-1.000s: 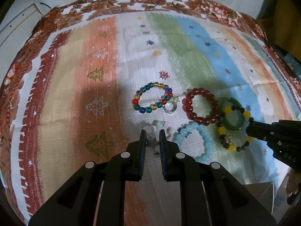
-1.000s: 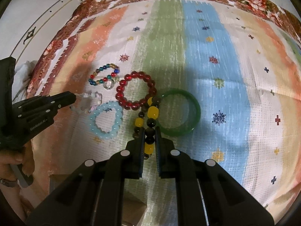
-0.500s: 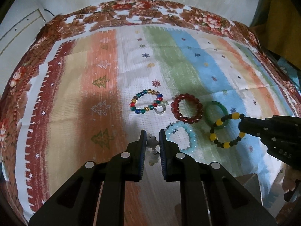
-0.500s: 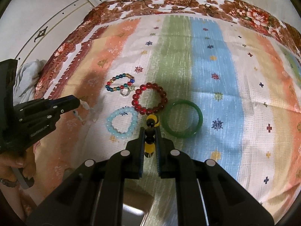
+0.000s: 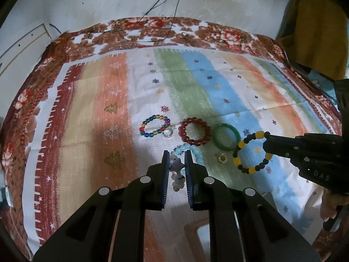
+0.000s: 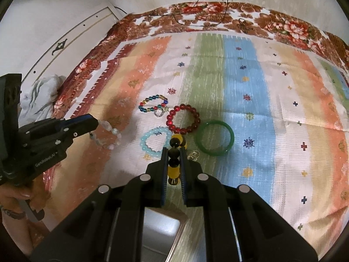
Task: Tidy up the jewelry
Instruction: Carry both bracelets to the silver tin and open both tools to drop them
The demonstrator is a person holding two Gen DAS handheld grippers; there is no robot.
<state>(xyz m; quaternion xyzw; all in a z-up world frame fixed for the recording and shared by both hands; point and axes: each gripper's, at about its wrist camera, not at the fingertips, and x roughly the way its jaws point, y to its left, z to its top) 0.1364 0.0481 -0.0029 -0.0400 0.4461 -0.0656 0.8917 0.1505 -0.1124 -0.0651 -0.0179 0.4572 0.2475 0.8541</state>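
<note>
currently on a striped cloth (image 5: pixel 218 91) with a floral border, jewelry inventory as follows.

item 1: left gripper (image 5: pixel 176 159), jaws narrow, clamped on a clear bracelet (image 5: pixel 175 168) of pale frosted beads. in the right wrist view that bracelet (image 6: pixel 106 135) hangs from the gripper tip (image 6: pixel 96 121), clear of the cloth, in a loose loop. a hand (image 6: pixel 19 196) grips the handle at the lower left.

item 2: right gripper (image 6: pixel 174 157), jaws narrow, clamped on a yellow-black bracelet (image 6: pixel 174 161). in the left wrist view the bracelet (image 5: pixel 250 150) hangs as an open ring from the gripper tip (image 5: pixel 267 139), near the green bangle.

item 3: multicolour bracelet (image 5: pixel 153 126), small beads in red, green, blue and amber, flat on the white stripe, furthest left of the row.

item 4: clear ring (image 5: pixel 167 133), touching or just beside the multicolour bracelet's right end.

item 5: red bracelet (image 5: pixel 194 134), large dark red beads, flat, between the ring and the bangle.

item 6: green bangle (image 5: pixel 226 136), solid, flat, just right of the red bracelet.

item 7: light blue bracelet (image 6: pixel 156 142), flat, nearer than the red bracelet; partly hidden behind the left gripper's fingers in its own view.

item 8: small gold piece (image 5: pixel 222 159), flat on the green stripe, nearer than the bangle; kind cannot be told.

item 9: pale box (image 6: pixel 161 233), edge showing below the right gripper at the near rim of the cloth.

item 10: dark wires (image 5: pixel 165 11) trailing down the wall onto the far border.
</note>
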